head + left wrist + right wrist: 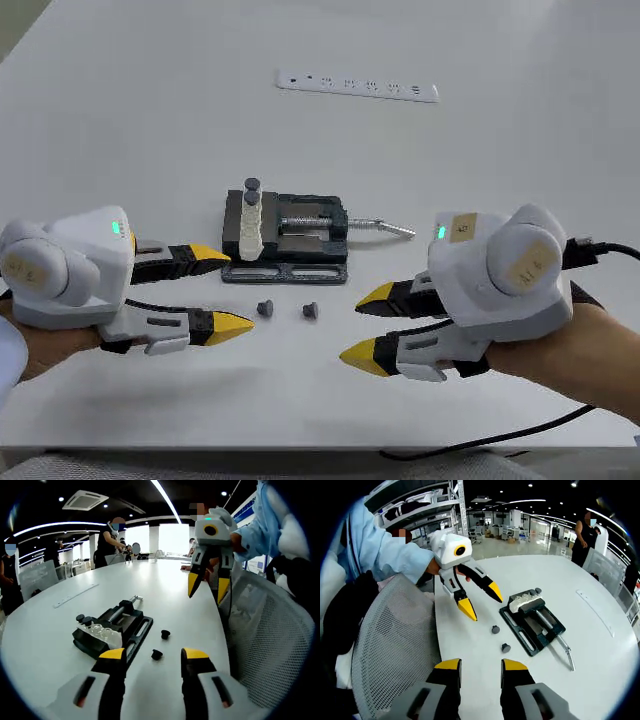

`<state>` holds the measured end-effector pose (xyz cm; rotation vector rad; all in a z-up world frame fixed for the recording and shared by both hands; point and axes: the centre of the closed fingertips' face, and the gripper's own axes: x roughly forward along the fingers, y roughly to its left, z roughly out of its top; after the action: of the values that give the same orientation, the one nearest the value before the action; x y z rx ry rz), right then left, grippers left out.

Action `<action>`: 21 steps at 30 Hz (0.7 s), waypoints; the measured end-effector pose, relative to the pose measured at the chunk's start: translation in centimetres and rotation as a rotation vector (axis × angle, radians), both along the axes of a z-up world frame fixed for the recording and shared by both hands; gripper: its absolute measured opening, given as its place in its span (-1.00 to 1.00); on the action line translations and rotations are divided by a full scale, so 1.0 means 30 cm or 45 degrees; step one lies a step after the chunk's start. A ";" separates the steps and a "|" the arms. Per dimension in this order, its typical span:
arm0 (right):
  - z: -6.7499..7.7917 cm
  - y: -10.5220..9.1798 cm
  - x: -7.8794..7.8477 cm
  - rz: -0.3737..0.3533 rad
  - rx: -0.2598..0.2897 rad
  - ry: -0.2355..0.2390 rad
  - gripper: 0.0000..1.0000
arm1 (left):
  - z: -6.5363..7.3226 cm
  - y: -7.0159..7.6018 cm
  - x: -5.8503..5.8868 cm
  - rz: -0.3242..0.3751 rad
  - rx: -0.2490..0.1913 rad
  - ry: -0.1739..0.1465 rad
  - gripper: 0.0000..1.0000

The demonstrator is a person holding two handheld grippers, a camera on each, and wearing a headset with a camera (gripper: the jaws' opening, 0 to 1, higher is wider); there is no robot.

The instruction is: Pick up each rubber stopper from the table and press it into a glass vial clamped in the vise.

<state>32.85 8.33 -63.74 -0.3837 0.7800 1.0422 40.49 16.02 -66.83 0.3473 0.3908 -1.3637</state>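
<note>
A black vise (300, 240) in the middle of the white table (150, 120) clamps a row of glass vials (250, 232); two vials at the far end carry dark stoppers (252, 186). Two loose rubber stoppers (265, 308) (310, 311) lie just in front of the vise. My left gripper (225, 290) hovers open to their left, and my right gripper (358, 328) hovers open to their right. Both are empty. In the left gripper view the loose stoppers (157, 654) (165, 634) lie just beyond my jaws, with the vise (120, 625) to the left. The right gripper view shows the stoppers (495, 629) (505, 647) and the vise (535, 622).
A white power strip (357, 86) lies at the far side of the table. The vise's metal handle (388, 229) sticks out to the right. A black cable (500, 435) trails from the right gripper near the front edge. A mesh chair (270, 645) stands at the table; people stand farther off.
</note>
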 end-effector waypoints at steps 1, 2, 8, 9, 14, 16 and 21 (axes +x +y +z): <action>0.009 0.002 -0.006 -0.013 0.016 -0.003 -0.42 | -0.018 -0.001 0.004 -0.018 0.026 -0.003 -0.24; 0.015 0.003 -0.007 -0.021 0.027 -0.010 -0.42 | -0.026 -0.003 0.003 -0.031 0.031 -0.003 -0.27; 0.038 0.010 0.001 -0.105 0.137 -0.095 -0.11 | -0.099 -0.007 -0.010 -0.125 0.130 -0.015 -0.34; 0.036 0.007 0.000 -0.115 0.145 -0.097 -0.05 | -0.102 -0.008 -0.013 -0.133 0.138 -0.016 -0.34; 0.021 -0.004 -0.013 -0.128 0.199 -0.111 0.10 | -0.123 -0.016 -0.005 -0.165 0.164 -0.032 -0.36; 0.008 -0.013 -0.016 -0.133 0.210 -0.111 0.10 | -0.126 -0.023 -0.010 -0.185 0.175 -0.035 -0.40; -0.014 -0.037 -0.020 -0.160 0.232 -0.096 0.06 | -0.123 -0.045 -0.012 -0.245 0.179 -0.071 -0.51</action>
<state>32.23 7.21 -64.15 -0.2146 0.6278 0.9666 40.13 14.68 -70.53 0.5500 0.4162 -1.5143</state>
